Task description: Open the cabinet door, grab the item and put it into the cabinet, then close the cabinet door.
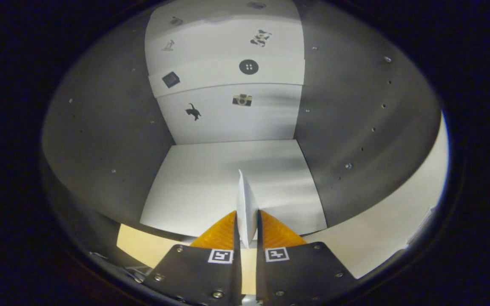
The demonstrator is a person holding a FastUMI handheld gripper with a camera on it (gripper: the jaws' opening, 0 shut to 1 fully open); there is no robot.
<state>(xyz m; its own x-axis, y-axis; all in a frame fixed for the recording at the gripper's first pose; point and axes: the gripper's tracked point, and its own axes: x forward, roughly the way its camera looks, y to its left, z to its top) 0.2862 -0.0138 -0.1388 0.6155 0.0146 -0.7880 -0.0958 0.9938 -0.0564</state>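
I look straight into the open cabinet [109, 140], a grey-walled box with a white floor [211, 178] and a white back wall bearing small dark stickers. My gripper [247, 221] is shut on a thin white plate-like item [246, 199], held edge-on and upright between both fingers. The item's upper edge rises above the fingertips over the front part of the cabinet floor. Whether its lower edge touches the floor I cannot tell. The cabinet door is hidden from here.
The cabinet's grey side walls [355, 140] carry rows of small holes and screws. A pale tabletop [381, 238] runs under the cabinet's front edge, beside and below the fingers. The white floor has free room on both sides of the item.
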